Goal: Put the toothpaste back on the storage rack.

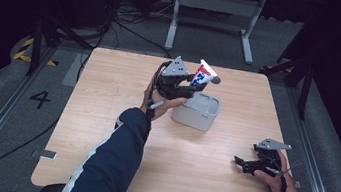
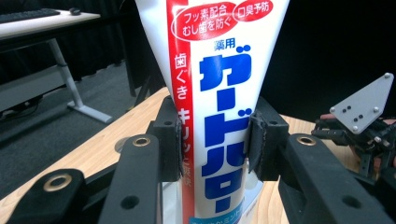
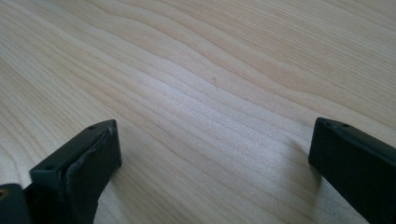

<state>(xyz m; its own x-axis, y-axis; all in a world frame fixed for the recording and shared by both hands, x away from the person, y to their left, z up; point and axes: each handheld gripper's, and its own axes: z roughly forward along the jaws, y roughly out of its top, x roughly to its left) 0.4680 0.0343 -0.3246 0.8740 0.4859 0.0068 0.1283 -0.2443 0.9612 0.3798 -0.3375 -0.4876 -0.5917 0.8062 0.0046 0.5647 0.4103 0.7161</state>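
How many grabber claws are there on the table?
2. The left gripper holds a toothpaste tube above the grey box mid-table. The right gripper stands open near the table's right edge, holding nothing.

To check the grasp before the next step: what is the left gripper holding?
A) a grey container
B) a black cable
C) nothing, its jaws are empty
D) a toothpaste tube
D: the left gripper has both jaws pressed on the white toothpaste tube, above the grey container.
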